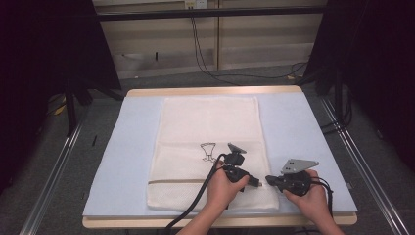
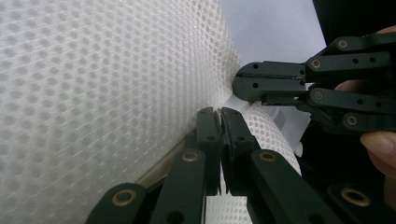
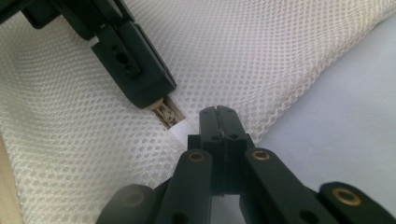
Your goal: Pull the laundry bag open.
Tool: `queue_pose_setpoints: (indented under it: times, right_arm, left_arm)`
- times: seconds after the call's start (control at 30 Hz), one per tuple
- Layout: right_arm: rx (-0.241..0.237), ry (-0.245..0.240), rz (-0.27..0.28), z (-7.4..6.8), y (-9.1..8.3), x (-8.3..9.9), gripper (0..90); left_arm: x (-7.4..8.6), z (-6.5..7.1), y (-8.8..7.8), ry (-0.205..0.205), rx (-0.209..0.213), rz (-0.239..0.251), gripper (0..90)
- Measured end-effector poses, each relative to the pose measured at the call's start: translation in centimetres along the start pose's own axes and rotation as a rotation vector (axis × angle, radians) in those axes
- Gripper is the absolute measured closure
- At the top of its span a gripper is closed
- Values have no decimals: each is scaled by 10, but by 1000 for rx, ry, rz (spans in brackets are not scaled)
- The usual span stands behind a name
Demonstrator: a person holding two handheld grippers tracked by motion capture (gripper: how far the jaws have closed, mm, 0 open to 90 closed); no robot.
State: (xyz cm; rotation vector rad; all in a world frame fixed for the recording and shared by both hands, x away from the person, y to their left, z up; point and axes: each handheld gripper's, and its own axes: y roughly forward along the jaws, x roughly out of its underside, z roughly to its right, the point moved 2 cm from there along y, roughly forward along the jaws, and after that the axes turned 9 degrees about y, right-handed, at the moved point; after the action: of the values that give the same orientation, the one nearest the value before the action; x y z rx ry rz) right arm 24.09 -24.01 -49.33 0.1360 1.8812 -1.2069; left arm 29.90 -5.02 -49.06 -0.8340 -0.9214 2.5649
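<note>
Inspection finds a white mesh laundry bag (image 1: pixel 208 147) lying flat on the blue-covered counter (image 1: pixel 303 127), its zipper end at the near right corner, directly between the two tools. The left tool (image 3: pixel 154 100) is pinching the beige zipper pull (image 3: pixel 166 113), its jaws fully closed on it; the right tool (image 3: pixel 218 112) is also fully closed, clamping the mesh and the white tab at the bag's corner just beside that pull. The step in hand is judged to be working the zipper along the bag's near band. To do it well, the right tool should be anchoring the corner without lifting it, while the left tool is drawing the pull straight along the zipper line, away from the right tool, low and parallel to the cloth so the mesh is not bunching or snagging in the slider. Edges and room: the counter's near edge is lying just behind both tools, and the bag's right edge is running just beside the right tool's tips. Ahead of the left tool's travel, the bag is lying flat and unobstructed; bare blue cover is lying open beyond the right tool.
</note>
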Motion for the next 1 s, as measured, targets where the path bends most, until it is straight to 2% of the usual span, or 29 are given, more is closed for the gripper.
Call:
queue_pose_setpoints:
  times: [0.07, 0.1, 0.13, 0.17, 0.3, 0.37, 0.4, 0.43, 0.6, 0.63, 0.7, 0.73, 0.8, 0.87, 0.9, 0.93, 1.0]
  right_arm:
    - [2, -3, -4, 0, 0, 0, 900]
    - [1, -5, -6, 0, 0, 0, 900]
    - [0, -6, -6, 0, 0, 0, 900]
    - [0, -7, -4, 0, 0, 0, 900]
    - [-4, -9, 0, 0, 0, 0, 900]
    - [1, -10, -1, 0, 0, 1, 900]
    - [-3, -12, 0, 0, 0, 1, 900]
    - [0, -11, -1, 0, 0, 1, 900]
    - [-4, -9, 2, 0, 0, 1, 900]
    - [-6, -6, 1, 0, 0, 1, 900]
    - [-6, -9, 1, 1, 0, 0, 900]
    - [-3, -9, 1, 1, 0, 0, 900]
    - [-3, -10, 0, 1, 0, 0, 900]
    - [-7, -9, 2, 1, 0, 1, 900]
    - [-6, -8, 0, 0, 0, 1, 900]
    - [-5, -10, 0, 0, 0, 1, 900]
    - [-5, -9, 1, 0, 0, 1, 900]
  left_arm:
    - [1, -2, -4, -11, -22, 0, 873]
    - [2, -4, -7, -13, -1, -4, 873]
    - [2, -6, -10, -7, -19, -3, 873]
    - [3, -5, -11, -26, -10, 6, 873]
    - [5, -9, -21, -12, -22, -1, 873]
    - [6, -10, -23, -20, -11, 1, 873]
    - [6, -10, -24, -28, -27, 8, 873]
    - [6, -10, -25, -41, -2, 12, 873]
    - [8, -13, -30, -37, -21, 2, 873]
    - [8, -14, -32, -40, -8, 0, 873]
    - [9, -15, -34, -34, -25, 2, 873]
    - [10, -15, -36, -45, -13, 4, 873]
    - [11, -18, -39, -37, -24, 4, 873]
    - [12, -20, -42, -46, -29, 1, 873]
    - [13, -20, -43, -54, -18, 11, 873]
    - [14, -22, -45, -49, -13, -1, 873]
    - [15, -23, -48, -51, -25, 5, 873]
